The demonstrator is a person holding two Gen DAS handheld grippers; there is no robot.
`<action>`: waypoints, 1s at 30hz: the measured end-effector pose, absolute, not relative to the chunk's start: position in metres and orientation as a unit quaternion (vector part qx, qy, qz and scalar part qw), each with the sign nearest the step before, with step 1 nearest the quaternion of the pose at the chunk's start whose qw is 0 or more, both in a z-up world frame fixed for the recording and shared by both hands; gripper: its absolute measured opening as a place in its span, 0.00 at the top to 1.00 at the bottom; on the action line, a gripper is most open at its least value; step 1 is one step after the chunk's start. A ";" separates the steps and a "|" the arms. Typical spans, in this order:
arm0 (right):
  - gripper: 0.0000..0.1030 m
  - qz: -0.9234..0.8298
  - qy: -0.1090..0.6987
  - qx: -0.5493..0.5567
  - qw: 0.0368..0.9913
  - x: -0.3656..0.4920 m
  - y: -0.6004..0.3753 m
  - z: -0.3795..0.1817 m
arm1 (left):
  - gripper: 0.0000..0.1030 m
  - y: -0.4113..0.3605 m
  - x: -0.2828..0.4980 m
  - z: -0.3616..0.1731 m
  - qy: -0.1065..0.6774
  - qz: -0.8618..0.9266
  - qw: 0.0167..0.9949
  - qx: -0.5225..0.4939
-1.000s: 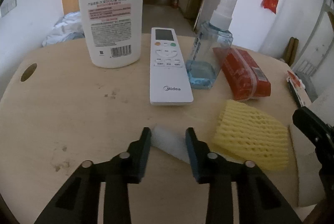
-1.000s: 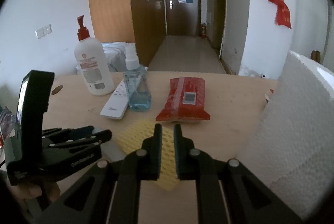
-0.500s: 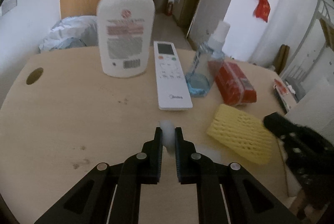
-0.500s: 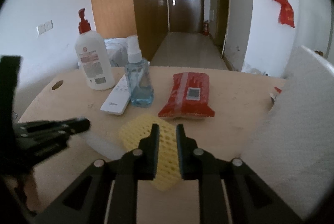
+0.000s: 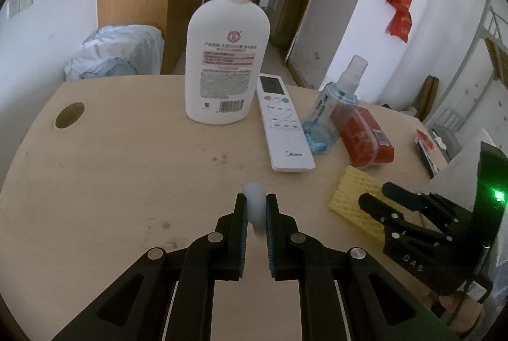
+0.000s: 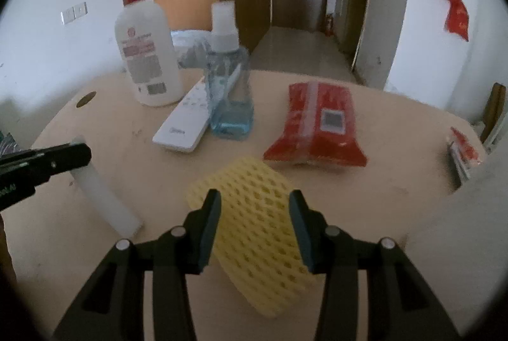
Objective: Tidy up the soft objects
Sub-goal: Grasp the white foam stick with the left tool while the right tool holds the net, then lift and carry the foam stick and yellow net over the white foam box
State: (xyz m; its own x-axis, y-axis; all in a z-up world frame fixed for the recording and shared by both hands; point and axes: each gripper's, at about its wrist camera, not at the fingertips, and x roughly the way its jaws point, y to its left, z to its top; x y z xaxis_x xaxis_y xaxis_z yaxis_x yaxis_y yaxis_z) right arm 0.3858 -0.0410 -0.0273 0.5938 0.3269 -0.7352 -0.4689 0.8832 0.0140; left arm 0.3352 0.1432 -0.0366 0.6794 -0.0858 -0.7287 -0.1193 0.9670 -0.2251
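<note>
My left gripper [image 5: 255, 203] is shut on a white foam sheet [image 5: 255, 207] and holds it on edge just above the table; the sheet also shows in the right wrist view [image 6: 104, 201], hanging down to the table. A yellow foam net sleeve [image 6: 254, 220] lies on the table, also seen in the left wrist view [image 5: 357, 198]. My right gripper [image 6: 254, 207] is open, its fingers either side of the sleeve's near part. A red tissue pack [image 6: 317, 125] lies behind the sleeve.
A white lotion bottle with a red pump [image 5: 227, 64], a white remote [image 5: 282, 122] and a blue spray bottle [image 5: 333, 112] stand at the back of the round wooden table [image 5: 111, 166]. A large white foam block [image 5: 460, 179] is at the right.
My left gripper closed on the white foam sheet and lifted it on edge. My right gripper, shut before, has opened around the yellow sleeve and moved closer to it.
</note>
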 end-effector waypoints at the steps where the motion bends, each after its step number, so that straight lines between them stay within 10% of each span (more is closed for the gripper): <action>1: 0.52 0.226 0.393 -0.091 0.887 0.386 -0.040 -0.028 | 0.89 0.144 0.335 -0.036 0.401 0.008 0.907 -0.129; 16: 0.53 0.222 0.419 -0.097 0.875 0.387 -0.036 -0.035 | 0.89 0.138 0.330 -0.035 0.398 -0.001 0.910 -0.119; 23: 0.91 0.216 0.420 -0.087 0.877 0.380 -0.038 -0.032 | 0.89 0.135 0.325 -0.029 0.388 -0.006 0.914 -0.117; 30: 0.91 0.214 0.393 -0.078 0.891 0.368 -0.046 -0.013 | 0.89 0.133 0.315 -0.016 0.368 -0.012 0.922 -0.118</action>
